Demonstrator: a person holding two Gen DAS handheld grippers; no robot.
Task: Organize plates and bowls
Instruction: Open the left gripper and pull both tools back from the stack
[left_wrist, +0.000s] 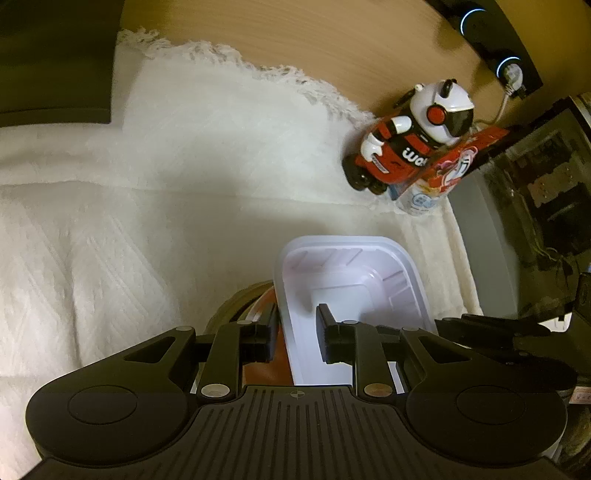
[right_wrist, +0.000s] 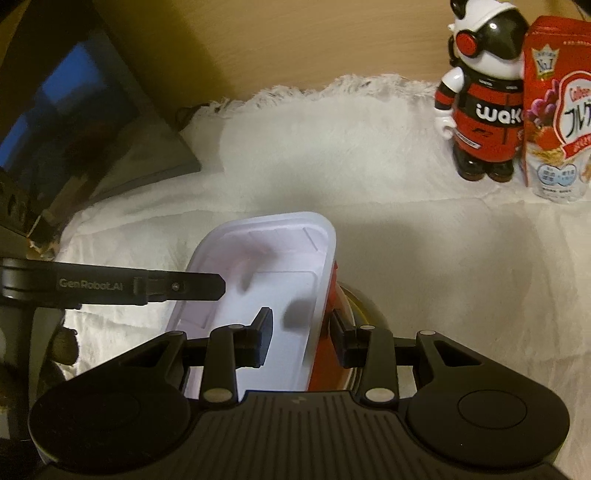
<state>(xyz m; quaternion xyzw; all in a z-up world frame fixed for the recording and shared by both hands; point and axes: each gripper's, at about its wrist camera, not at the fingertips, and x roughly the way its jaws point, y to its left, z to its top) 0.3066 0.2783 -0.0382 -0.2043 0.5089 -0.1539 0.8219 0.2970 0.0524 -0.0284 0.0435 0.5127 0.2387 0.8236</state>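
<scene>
White cloth (left_wrist: 147, 184) covers the counter; left claw (left_wrist: 295, 332) and right claw (right_wrist: 301, 338) each clamp the white tray's (left_wrist: 351, 266) rim.

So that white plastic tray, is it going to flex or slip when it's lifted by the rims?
The white tray looks thin-walled and translucent, so probably light and apt to flex. Each gripper, left and right, pinches one long rim, which should limit twisting. Its glossy plastic may slip if tilted.
</scene>
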